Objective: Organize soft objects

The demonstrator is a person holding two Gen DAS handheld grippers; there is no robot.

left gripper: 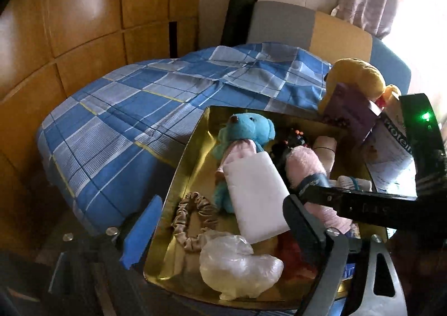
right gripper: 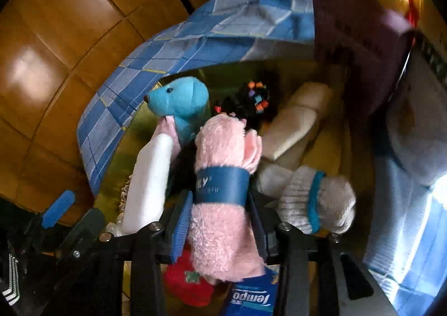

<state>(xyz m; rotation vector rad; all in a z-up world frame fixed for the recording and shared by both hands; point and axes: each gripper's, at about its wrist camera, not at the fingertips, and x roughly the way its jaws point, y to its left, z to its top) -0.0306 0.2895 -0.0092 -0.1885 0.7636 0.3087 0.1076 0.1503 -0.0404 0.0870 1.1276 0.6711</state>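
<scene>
A gold tray [left gripper: 190, 165] holds several soft things. My right gripper [right gripper: 220, 223] is shut on a rolled pink towel [right gripper: 223, 148] with a blue paper band, its blue pads [right gripper: 181, 221] pressing both sides; the roll hangs low over the tray. Left of it lie a white soft pack [left gripper: 257, 198] and a blue teddy [left gripper: 245, 131]. My left gripper [left gripper: 220, 226] stands open above the tray's near edge, gripping nothing; a beige scrunchie [left gripper: 190, 221] and a clear plastic bag [left gripper: 237, 265] lie below it.
Also in the tray are a white sock with a blue band [right gripper: 313, 204], a beige roll [right gripper: 296, 120], a black beaded item [right gripper: 251, 98], something red [right gripper: 187, 282] and a tissue pack [right gripper: 251, 299]. A blue checked cloth [left gripper: 125, 120] lies behind, a yellow plush [left gripper: 354, 78] and a purple box [left gripper: 349, 112] at the right.
</scene>
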